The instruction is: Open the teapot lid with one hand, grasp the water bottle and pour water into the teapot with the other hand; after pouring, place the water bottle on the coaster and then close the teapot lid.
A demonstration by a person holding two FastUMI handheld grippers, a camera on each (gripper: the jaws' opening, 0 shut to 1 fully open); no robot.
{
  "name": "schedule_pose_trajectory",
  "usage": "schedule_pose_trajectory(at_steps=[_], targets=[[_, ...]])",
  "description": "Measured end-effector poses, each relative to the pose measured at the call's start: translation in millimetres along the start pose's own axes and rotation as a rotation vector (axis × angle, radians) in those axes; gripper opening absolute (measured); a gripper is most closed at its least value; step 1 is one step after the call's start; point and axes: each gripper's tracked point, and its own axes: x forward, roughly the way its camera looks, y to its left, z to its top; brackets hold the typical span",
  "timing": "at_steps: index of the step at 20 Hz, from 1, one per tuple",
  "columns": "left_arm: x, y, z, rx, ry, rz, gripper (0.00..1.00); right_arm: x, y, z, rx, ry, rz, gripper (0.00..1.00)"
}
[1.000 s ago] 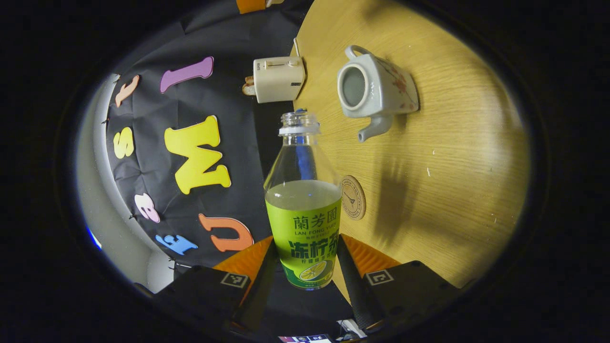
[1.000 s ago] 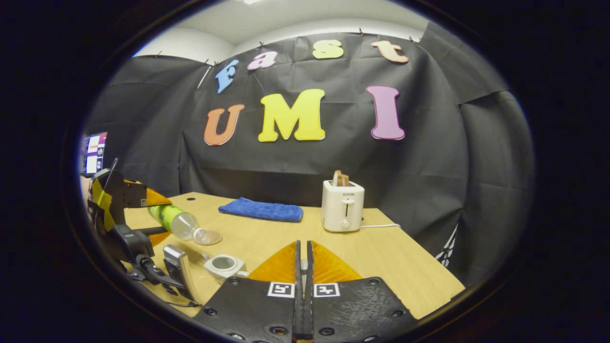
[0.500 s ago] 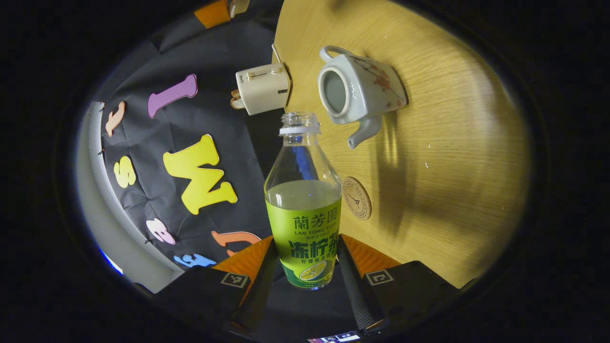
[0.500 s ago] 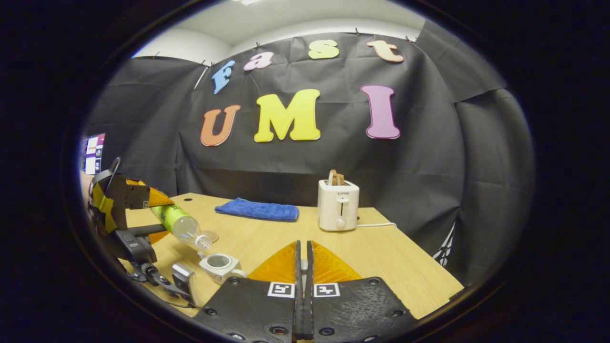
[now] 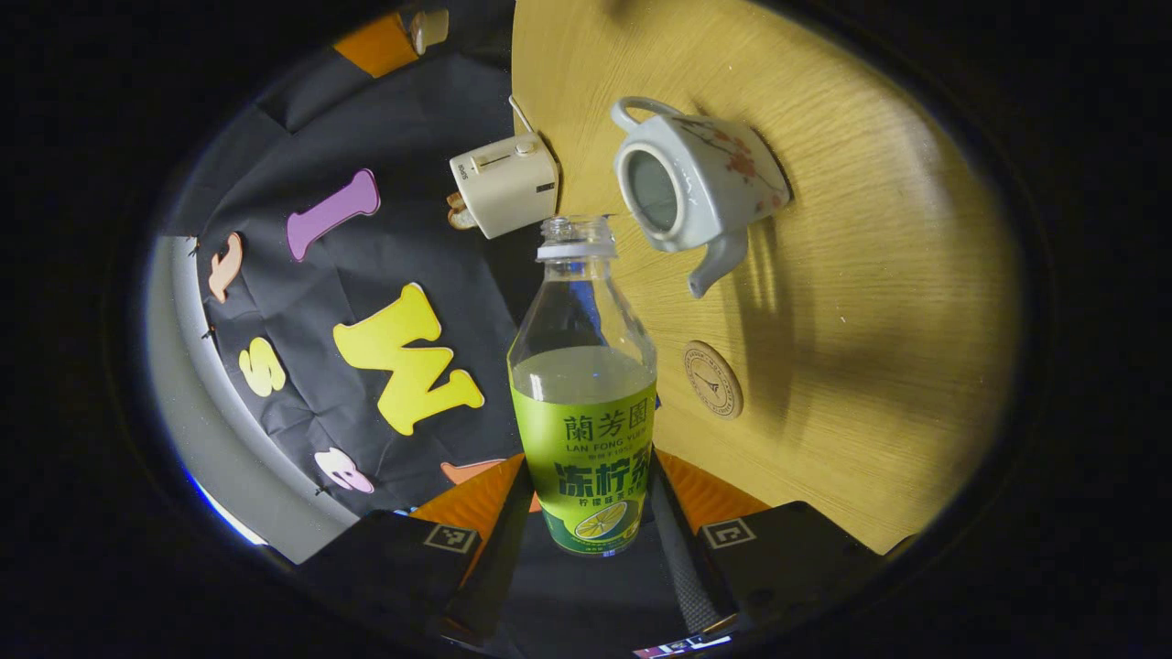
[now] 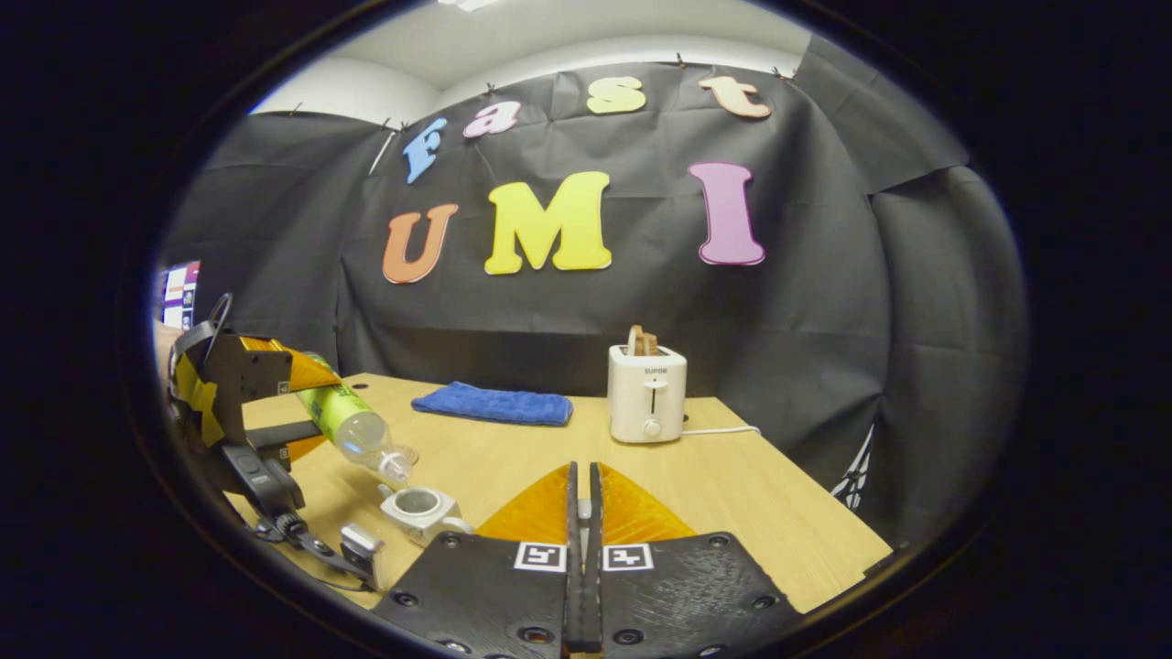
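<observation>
The water bottle [image 5: 583, 403] is pinched low on its label between both fingers of the left gripper [image 5: 586, 540], uncapped and tipped mouth-down; in the right gripper view its mouth [image 6: 396, 469] hangs just above the open teapot [image 6: 417, 505]. The teapot [image 5: 696, 178] stands lidless on the wooden table [image 5: 870, 302], with the coaster [image 5: 712, 379] near its spout and bare. The right gripper [image 6: 580, 513] is held pressed together; a small piece is glimpsed between the 2 fingers, but whether it is the lid's knob cannot be told. No stream can be made out at the mouth, so the pour is judged to be at its very start. For this step to go well, the mouth should be centred over the teapot's opening before the tilt is deepened, the tilt should be raised slowly so that the flow is not gulped out, and the squeeze should be kept firm enough that the bottle is not slipped. The toaster [image 6: 646, 392] and blue cloth [image 6: 492, 405] stand well apart and need not be minded.
</observation>
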Motion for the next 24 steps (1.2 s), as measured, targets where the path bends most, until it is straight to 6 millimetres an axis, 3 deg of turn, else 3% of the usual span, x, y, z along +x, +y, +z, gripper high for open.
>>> schedule_pose_trajectory(at_steps=[24], targets=[[-1.1,26.4,9.2,0.192,0.008,0.066,0.74,-1.8,0.2,0.3,0.007,-0.005,0.007,0.00]])
